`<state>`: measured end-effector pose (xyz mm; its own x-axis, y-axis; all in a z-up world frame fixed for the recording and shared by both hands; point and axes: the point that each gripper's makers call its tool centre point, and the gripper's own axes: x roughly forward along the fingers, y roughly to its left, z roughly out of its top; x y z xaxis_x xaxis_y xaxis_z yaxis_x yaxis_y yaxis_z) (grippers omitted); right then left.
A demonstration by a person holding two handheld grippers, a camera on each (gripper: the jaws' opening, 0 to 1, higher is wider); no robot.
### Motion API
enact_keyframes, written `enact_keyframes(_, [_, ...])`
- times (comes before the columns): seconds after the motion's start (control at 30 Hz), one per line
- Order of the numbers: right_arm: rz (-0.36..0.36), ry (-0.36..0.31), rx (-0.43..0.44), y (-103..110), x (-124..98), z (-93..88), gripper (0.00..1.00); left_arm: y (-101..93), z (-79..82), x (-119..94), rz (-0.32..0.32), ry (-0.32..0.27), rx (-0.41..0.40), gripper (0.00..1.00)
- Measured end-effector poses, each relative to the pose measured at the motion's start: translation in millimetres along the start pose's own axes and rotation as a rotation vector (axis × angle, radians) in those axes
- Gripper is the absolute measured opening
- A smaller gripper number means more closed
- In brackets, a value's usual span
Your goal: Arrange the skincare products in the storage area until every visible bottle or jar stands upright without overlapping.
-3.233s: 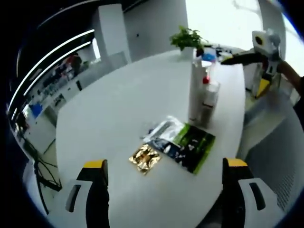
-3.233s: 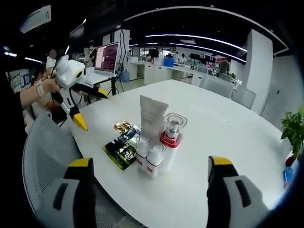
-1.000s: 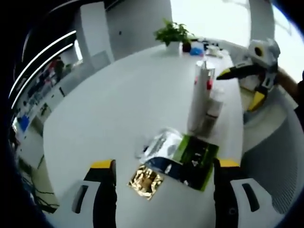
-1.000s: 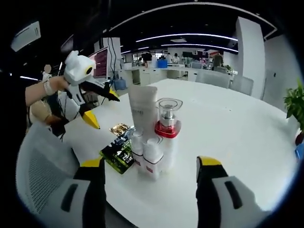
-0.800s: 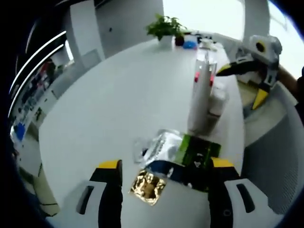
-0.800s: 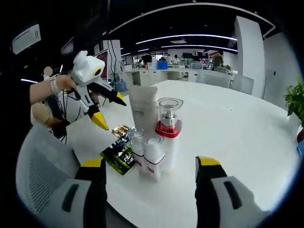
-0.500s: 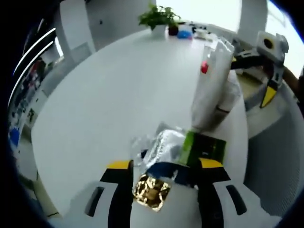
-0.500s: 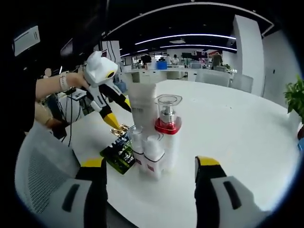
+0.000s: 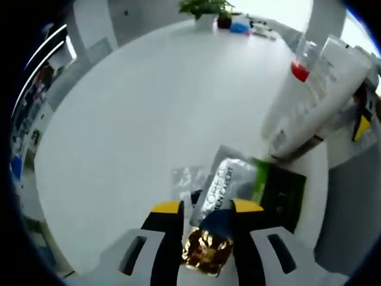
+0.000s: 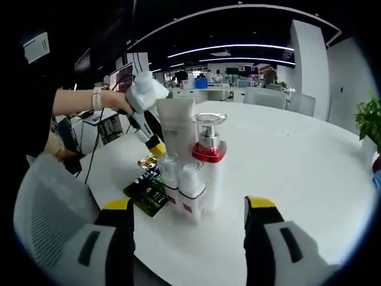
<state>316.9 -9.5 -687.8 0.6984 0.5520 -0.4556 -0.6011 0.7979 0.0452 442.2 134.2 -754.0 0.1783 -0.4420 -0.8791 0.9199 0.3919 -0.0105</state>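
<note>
In the left gripper view my left gripper [image 9: 207, 207] points down at flat sachets on the white table [image 9: 131, 107]. Its jaws are open but narrowed, with a gold sachet [image 9: 206, 255] in the gap. Just beyond lie a silver-blue sachet [image 9: 224, 186] and a green-black sachet [image 9: 281, 193]. A white tube [image 9: 324, 95] and a red-collared pump bottle [image 9: 299, 70] stand at the upper right. My right gripper [image 10: 189, 204] is wide open and empty. It faces the upright cluster: tube [image 10: 176, 134], pump bottle [image 10: 208, 156], two small white bottles [image 10: 191, 192]. The left gripper [image 10: 153, 145] hangs over the gold sachet [image 10: 149, 162].
A potted plant [image 9: 205, 7] and a blue item stand at the table's far side. A grey mesh chair [image 10: 47, 208] sits by the near table edge. A person's hand with a wrist watch [image 10: 98, 100] holds the left gripper. Desks and screens fill the room behind.
My left gripper has come down close over the sachets and its jaws have narrowed around the gold one. The right gripper and the bottle cluster have stayed put.
</note>
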Motion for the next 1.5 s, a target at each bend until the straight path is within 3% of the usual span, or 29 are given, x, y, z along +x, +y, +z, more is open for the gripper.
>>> enact_keyframes(0.33, [-0.007,0.006,0.009,-2,0,-1.3,0.76,12.0,-4.5,16,0.017,0.071,-0.046,0.11])
enact_keyframes(0.57, [-0.018,0.014,0.007,-5,0,-2.8,0.76,15.2,-11.0,25,0.028,0.132,-0.041,0.09])
enact_keyframes(0.7, [-0.02,0.018,0.006,-5,1,-3.6,0.76,21.8,-4.5,26,0.034,0.122,-0.051,0.08])
enact_keyframes(0.73, [-0.019,0.02,0.004,-5,1,-3.9,0.76,32.3,-3.0,29,0.034,0.131,-0.053,0.08])
enact_keyframes(0.83, [-0.018,0.028,-0.001,-4,1,-5.2,0.76,33.5,-2.5,30,0.015,0.154,-0.056,0.08])
enact_keyframes(1.1, [-0.018,0.042,-0.005,-4,2,-8.1,0.76,50.7,3.9,34,0.047,0.154,-0.04,0.08])
enact_keyframes(1.27, [-0.023,0.047,-0.003,-6,2,-9.4,0.76,67.7,7.3,35,0.077,0.151,-0.038,0.1])
enact_keyframes(1.4, [-0.04,0.049,-0.009,-9,1,-9.3,0.76,73.3,10.3,32,0.087,0.154,0.008,0.16])
enact_keyframes(1.5, [-0.039,0.045,0.001,-9,1,-8.7,0.76,73.3,16.6,30,0.085,0.121,-0.009,0.28])
